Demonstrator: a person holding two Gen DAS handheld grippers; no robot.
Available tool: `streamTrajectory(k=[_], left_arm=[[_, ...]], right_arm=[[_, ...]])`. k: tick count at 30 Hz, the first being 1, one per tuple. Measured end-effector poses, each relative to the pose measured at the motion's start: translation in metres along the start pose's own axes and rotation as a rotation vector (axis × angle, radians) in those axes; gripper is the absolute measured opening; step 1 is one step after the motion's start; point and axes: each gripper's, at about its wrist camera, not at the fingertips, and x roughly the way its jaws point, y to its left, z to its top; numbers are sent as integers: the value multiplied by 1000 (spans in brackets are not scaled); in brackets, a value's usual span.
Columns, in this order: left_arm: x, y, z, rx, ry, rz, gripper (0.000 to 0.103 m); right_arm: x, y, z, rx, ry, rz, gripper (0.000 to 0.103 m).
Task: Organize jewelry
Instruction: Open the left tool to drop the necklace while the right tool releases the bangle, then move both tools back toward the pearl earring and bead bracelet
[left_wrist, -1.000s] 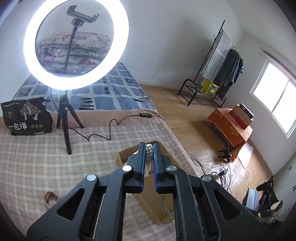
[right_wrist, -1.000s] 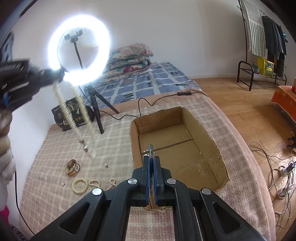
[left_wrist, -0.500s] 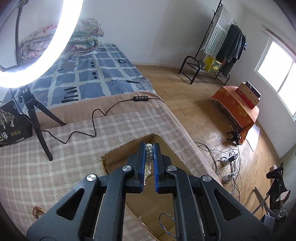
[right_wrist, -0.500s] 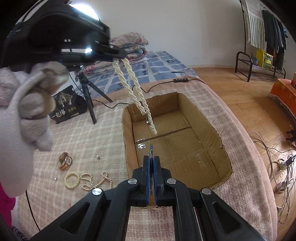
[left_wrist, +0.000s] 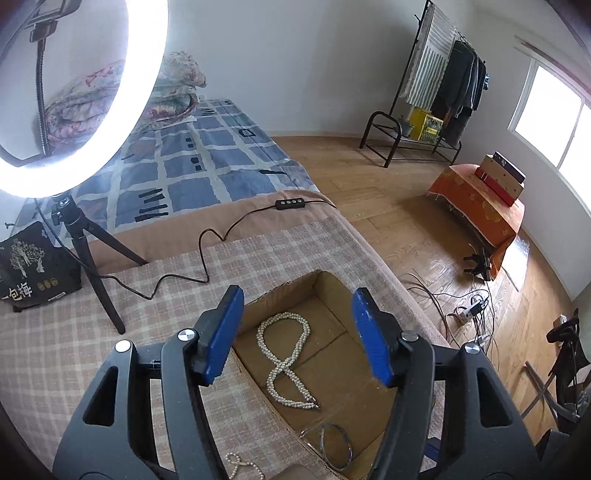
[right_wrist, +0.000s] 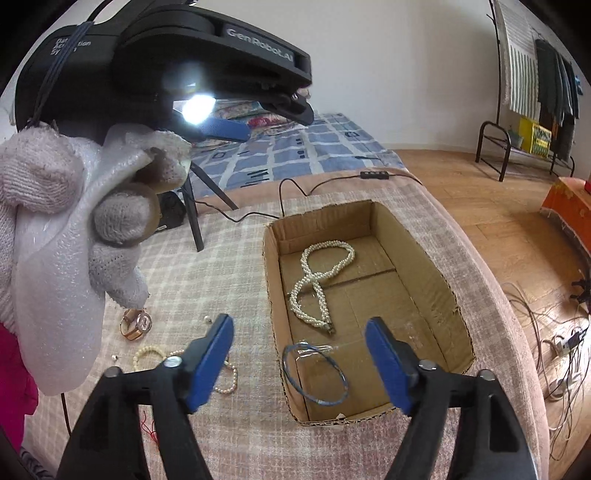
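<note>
A cardboard box (right_wrist: 448, 295) lies on the checked bed cover. A twisted pearl necklace (right_wrist: 320, 280) lies in it in a figure eight, also in the left wrist view (left_wrist: 286, 363). A blue wire bangle (right_wrist: 314, 374) lies at the box's near end, also in the left wrist view (left_wrist: 334, 441). My left gripper (left_wrist: 297, 332) is open and empty above the box. My right gripper (right_wrist: 299, 363) is open and empty over the box's near edge. A bead bracelet (right_wrist: 147, 355), a small pearl strand (right_wrist: 227, 380) and a watch (right_wrist: 136, 324) lie left of the box.
A ring light on a black tripod (left_wrist: 92, 273) stands at the back left with its cable (left_wrist: 207, 251) across the cover. A black bag (left_wrist: 33, 269) lies beside it. The gloved hand holding the left gripper (right_wrist: 74, 236) fills the right wrist view's left side. The bed's right edge drops to a wooden floor.
My left gripper has opened and the pearl necklace has dropped from it into the box. My right gripper has opened too, and the blue bangle now lies in the box.
</note>
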Motion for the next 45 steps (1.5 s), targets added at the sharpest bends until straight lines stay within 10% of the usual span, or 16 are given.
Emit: streamTrajectory(k=[15, 34, 45], left_arm=[[-87, 87, -25, -63, -77, 123, 64], [-146, 209, -150, -247, 11, 304, 64], [-124, 243, -217, -354, 133, 294, 50]], right_arm=[[-8, 37, 10, -57, -46, 50, 96], [17, 89, 2, -181, -34, 150, 96], [53, 119, -6, -230, 108, 258, 69]])
